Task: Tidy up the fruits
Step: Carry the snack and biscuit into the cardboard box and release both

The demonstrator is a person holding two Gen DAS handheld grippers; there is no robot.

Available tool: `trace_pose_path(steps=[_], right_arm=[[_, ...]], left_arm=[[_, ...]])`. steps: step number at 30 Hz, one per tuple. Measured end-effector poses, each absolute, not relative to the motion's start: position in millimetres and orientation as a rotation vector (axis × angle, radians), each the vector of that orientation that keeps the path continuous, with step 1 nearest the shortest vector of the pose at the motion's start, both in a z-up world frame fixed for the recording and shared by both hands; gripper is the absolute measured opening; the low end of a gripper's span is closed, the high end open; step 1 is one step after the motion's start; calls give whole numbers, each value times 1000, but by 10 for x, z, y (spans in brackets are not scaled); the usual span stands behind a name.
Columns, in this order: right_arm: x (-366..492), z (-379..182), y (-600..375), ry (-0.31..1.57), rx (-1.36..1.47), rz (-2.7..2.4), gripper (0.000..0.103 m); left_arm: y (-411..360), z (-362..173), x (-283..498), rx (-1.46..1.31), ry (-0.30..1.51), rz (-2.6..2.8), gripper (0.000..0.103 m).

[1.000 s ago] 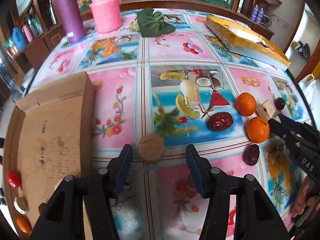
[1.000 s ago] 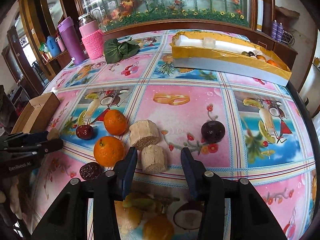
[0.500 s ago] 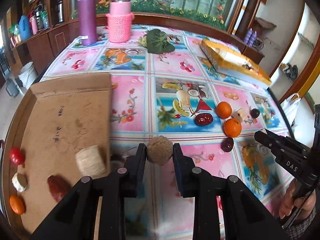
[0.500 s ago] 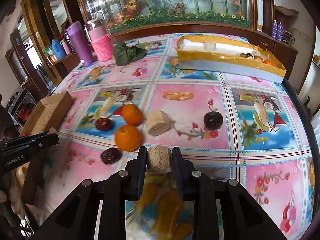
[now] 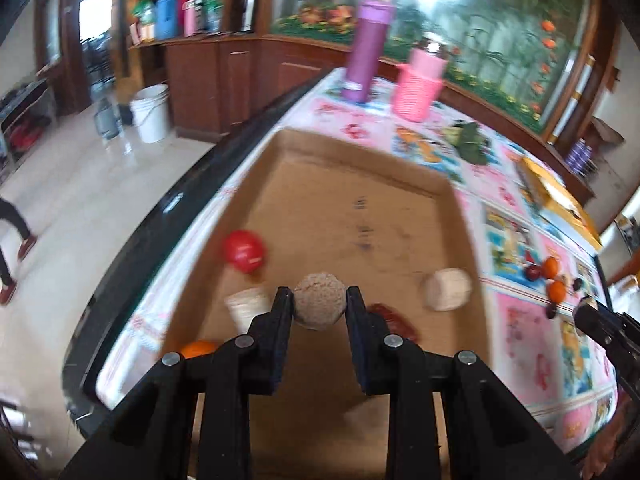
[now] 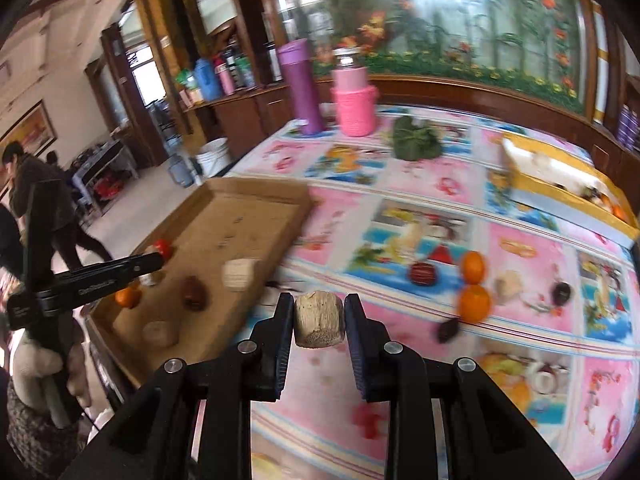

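Observation:
My left gripper (image 5: 319,307) is shut on a round tan fruit (image 5: 320,300) and holds it over the cardboard tray (image 5: 352,208). In the tray lie a red fruit (image 5: 244,251), two pale chunks (image 5: 447,290), a dark red date (image 5: 394,320) and an orange (image 5: 198,348). My right gripper (image 6: 319,318) is shut on a pale cylindrical chunk (image 6: 319,320), above the table just right of the tray (image 6: 240,216). Two oranges (image 6: 474,280), a red fruit (image 6: 422,273), a pale chunk (image 6: 507,285) and dark fruits (image 6: 561,291) lie on the tablecloth.
A purple bottle (image 6: 301,86) and a pink jar (image 6: 354,98) stand at the table's far edge, with a green leaf bundle (image 6: 414,140) beside them. A yellow box (image 6: 568,184) holding fruit lies at the right. People stand on the floor at the left (image 6: 36,184).
Both grippers closed on their pieces and lifted them. The left swung left over the cardboard tray; the right also moved left toward the tray.

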State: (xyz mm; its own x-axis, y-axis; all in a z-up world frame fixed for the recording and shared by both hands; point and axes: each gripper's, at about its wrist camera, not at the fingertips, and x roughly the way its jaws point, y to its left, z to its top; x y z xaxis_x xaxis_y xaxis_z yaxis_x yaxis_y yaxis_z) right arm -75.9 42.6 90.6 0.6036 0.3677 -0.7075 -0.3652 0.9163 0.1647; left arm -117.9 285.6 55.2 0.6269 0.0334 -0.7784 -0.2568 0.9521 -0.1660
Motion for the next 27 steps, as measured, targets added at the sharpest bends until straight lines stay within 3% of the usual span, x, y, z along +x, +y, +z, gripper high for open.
trace_pose_path(steps=[7, 16, 21, 25, 27], right_arm=[[-754, 681, 1401, 877, -101, 540, 28], [-763, 336, 1851, 947, -191, 541, 29], [-786, 348, 1867, 941, -172, 552, 31], [-855, 422, 1794, 916, -149, 549, 43], [-888, 461, 1693, 903, -128, 541, 44]], left_arm=[[3133, 427, -1248, -292, 878, 180, 26], [3217, 408, -1279, -391, 849, 131, 27], [3214, 499, -1365, -427, 828, 133, 45], [3130, 614, -1424, -430, 812, 120, 56], [3060, 684, -1462, -418, 806, 121, 70]])
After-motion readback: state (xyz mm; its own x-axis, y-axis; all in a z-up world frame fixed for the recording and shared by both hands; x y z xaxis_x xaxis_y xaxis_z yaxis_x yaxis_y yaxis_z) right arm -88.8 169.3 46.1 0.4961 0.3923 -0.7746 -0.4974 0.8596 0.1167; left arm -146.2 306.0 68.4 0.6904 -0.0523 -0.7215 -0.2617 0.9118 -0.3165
